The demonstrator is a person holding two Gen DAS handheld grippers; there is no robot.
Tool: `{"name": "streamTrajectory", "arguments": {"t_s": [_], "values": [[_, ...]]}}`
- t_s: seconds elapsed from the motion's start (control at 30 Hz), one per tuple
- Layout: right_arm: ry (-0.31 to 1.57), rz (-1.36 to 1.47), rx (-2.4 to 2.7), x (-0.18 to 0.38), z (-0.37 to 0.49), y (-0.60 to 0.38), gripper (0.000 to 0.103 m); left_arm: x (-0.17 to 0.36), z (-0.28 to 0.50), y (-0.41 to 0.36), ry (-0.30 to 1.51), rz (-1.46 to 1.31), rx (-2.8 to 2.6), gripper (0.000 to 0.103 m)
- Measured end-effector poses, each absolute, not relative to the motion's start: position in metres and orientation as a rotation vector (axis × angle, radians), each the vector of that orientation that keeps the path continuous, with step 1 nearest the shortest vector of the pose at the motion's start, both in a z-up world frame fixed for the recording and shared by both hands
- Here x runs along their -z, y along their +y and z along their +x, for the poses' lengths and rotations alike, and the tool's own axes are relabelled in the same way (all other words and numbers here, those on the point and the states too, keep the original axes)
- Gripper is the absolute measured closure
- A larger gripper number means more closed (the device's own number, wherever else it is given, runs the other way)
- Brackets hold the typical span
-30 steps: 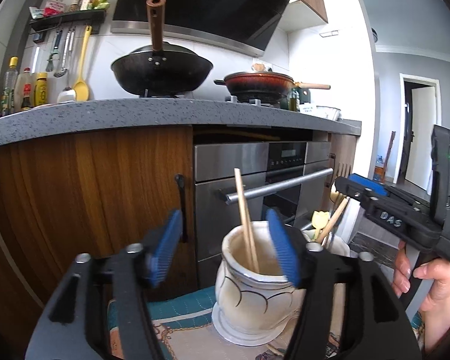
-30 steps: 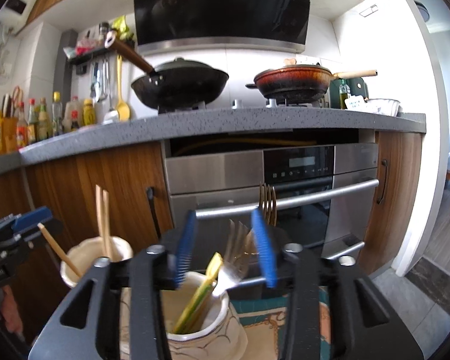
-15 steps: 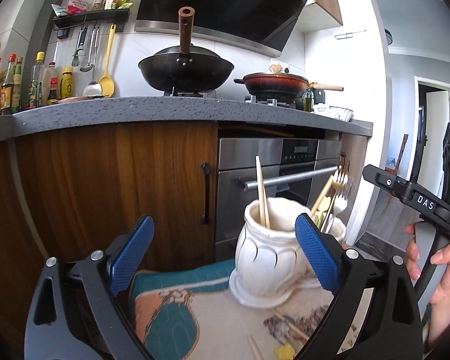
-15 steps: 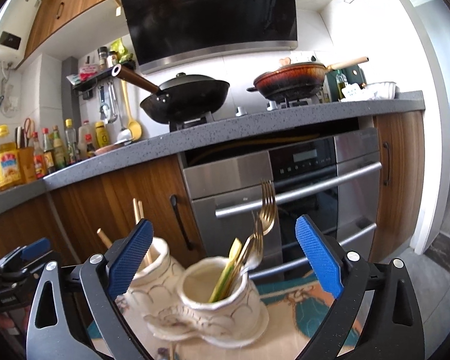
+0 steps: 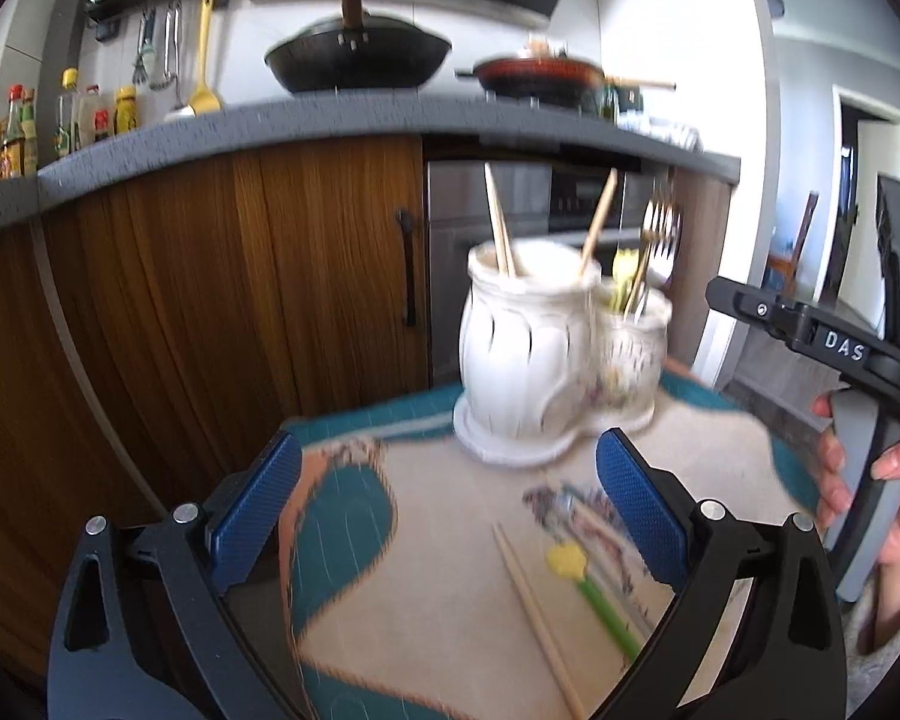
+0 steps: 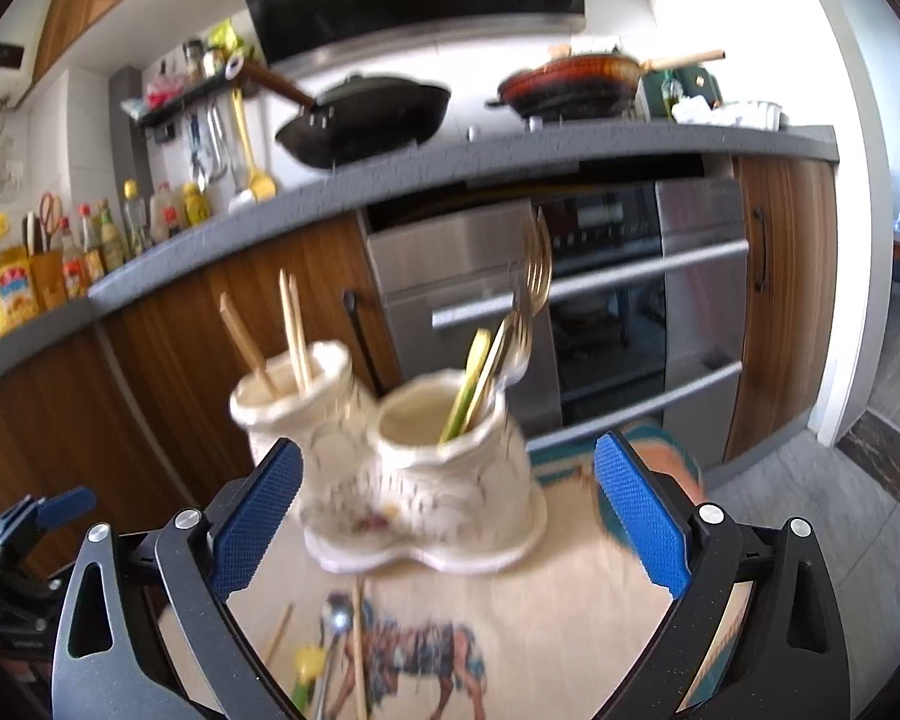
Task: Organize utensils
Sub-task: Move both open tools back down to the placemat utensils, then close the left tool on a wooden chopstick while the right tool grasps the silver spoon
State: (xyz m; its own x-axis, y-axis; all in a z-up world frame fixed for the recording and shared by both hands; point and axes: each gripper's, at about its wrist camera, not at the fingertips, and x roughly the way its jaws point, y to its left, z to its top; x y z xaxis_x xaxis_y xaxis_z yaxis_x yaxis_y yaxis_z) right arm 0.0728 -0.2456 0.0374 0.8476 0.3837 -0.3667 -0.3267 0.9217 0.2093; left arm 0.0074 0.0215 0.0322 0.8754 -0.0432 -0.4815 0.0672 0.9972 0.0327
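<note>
A white ceramic holder has two pots on one base. Its taller pot (image 5: 522, 336) (image 6: 294, 420) holds wooden chopsticks. Golden forks and a green-handled utensil stand in the shorter pot (image 5: 630, 354) (image 6: 450, 456). On the patterned cloth lie loose chopsticks (image 5: 534, 606) (image 6: 360, 648), a yellow-and-green spoon (image 5: 594, 594) (image 6: 306, 672) and a metal spoon (image 6: 333, 630). My left gripper (image 5: 447, 504) hangs before the holder, its jaws opening with nothing between them. Wide open, my right gripper (image 6: 449, 510) hangs short of the holder, pads touching nothing.
The holder stands on a small table under a teal and beige cloth (image 5: 342, 540). Behind it are wooden cabinets (image 5: 240, 300), a steel oven (image 6: 600, 312) and a grey counter (image 5: 330, 120) bearing a wok and a pan. A hand (image 5: 894, 480) grips the right tool.
Both grippers pulled back from the holder and sank a little. Their jaws spread from narrow to wide. Loose utensils on the cloth came into view.
</note>
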Motion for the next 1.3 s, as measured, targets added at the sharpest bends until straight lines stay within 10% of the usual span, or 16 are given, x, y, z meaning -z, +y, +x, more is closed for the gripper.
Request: {"name": "streamTrajectory", "arguments": {"t_s": [0.57,1.0,1.3], "values": [[0.662,-0.148,-0.443,0.025,0.059,-0.203,0.008,0.031,0.004,0.025,0.747,0.014,0.086,0.006],[0.8,-0.25,-0.577,0.053,0.058,-0.174,0.074,0.049,0.001,-0.005,0.836,0.064,0.216,0.043],[0.837,-0.283,-0.625,0.062,0.055,-0.159,0.084,0.06,0.007,-0.019,0.895,0.132,0.219,0.065]]}}
